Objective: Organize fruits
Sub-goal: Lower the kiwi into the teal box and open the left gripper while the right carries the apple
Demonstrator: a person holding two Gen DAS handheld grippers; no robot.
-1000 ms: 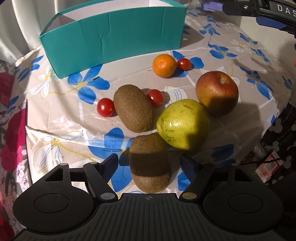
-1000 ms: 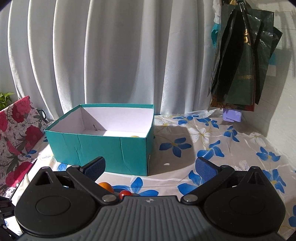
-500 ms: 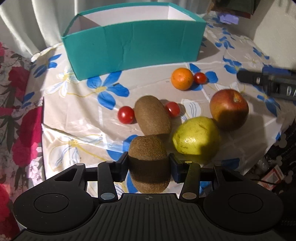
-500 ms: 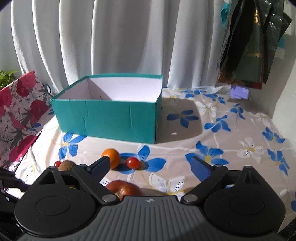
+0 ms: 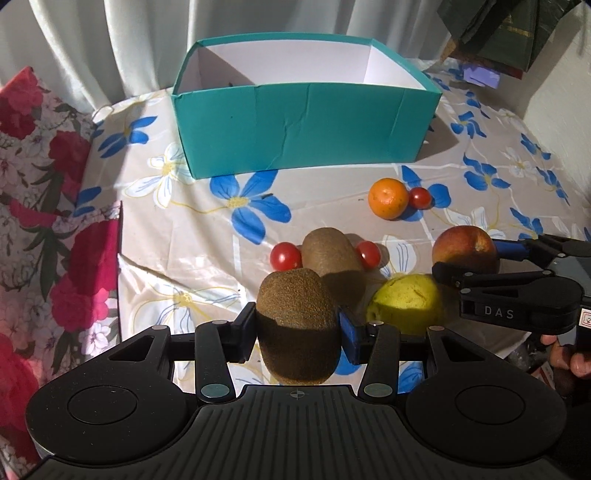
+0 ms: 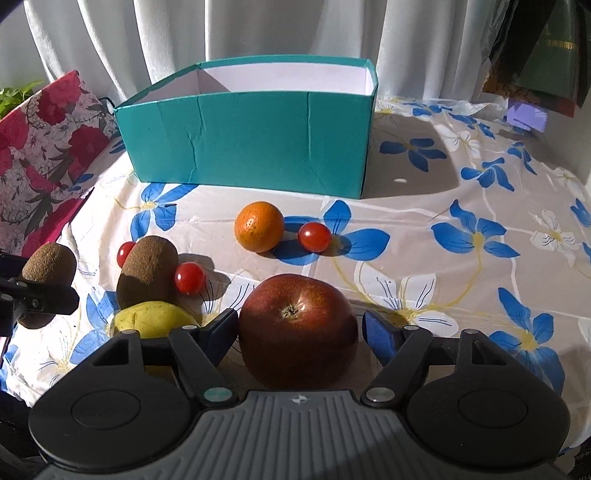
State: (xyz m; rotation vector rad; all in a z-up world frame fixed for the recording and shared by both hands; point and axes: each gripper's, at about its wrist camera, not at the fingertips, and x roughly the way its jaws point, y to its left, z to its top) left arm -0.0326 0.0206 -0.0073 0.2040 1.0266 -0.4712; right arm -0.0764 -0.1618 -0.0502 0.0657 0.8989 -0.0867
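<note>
My left gripper (image 5: 297,330) is shut on a brown kiwi (image 5: 297,317) and holds it above the table; the kiwi also shows in the right wrist view (image 6: 48,262). My right gripper (image 6: 299,328) is open with its jaws either side of a red apple (image 6: 297,325) that sits on the table. A second kiwi (image 6: 147,271), a yellow-green pear (image 6: 155,317), an orange (image 6: 259,231) and three cherry tomatoes (image 6: 314,237) lie on the cloth. An open teal box (image 6: 251,136) stands behind them, its floor hidden.
The table has a flowered plastic cloth (image 6: 443,258). A red floral cushion (image 5: 33,221) lies at the left edge. White curtains (image 6: 258,29) hang behind the box. Dark bags (image 6: 543,44) hang at the back right. The table edge runs close on the right.
My left gripper closed on the near kiwi and lifted it off the cloth. My right gripper came down and forward until its open jaws stand around the apple.
</note>
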